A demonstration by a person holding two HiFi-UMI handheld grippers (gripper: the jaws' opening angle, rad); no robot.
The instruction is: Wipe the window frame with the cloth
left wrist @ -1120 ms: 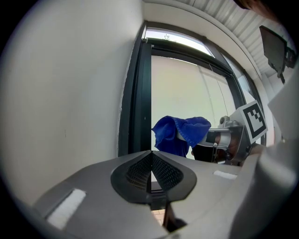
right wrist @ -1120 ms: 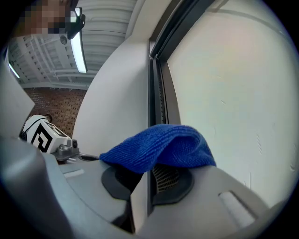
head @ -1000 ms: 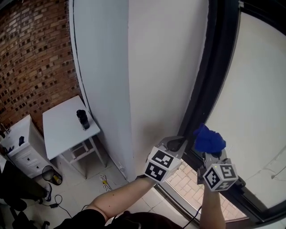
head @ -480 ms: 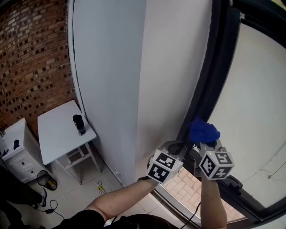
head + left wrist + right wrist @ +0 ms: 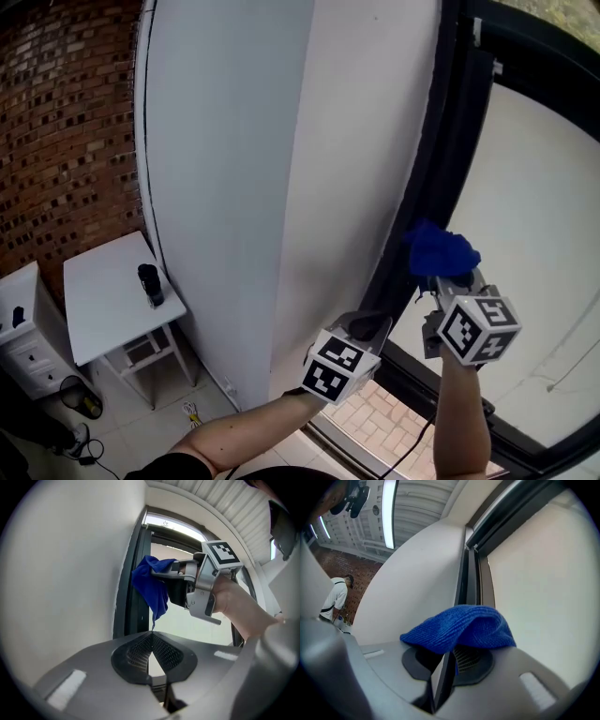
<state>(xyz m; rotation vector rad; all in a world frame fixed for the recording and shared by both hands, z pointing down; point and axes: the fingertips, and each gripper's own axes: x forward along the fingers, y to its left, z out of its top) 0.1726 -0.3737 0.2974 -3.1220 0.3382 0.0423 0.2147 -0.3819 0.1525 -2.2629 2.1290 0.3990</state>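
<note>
one cloth [image 5: 441, 249] at window frame [image 5: 452, 141], wall [image 5: 361, 141] alongside

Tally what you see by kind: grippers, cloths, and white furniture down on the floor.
Grippers: 2, left gripper and right gripper
Blue cloth: 1
White furniture: 2, table and cabinet
Total: 5

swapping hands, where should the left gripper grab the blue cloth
Take the loose fold of the blue cloth drooping below the right gripper, coming up from underneath: it hangs free there. The left gripper is shut, so open it first.
</note>
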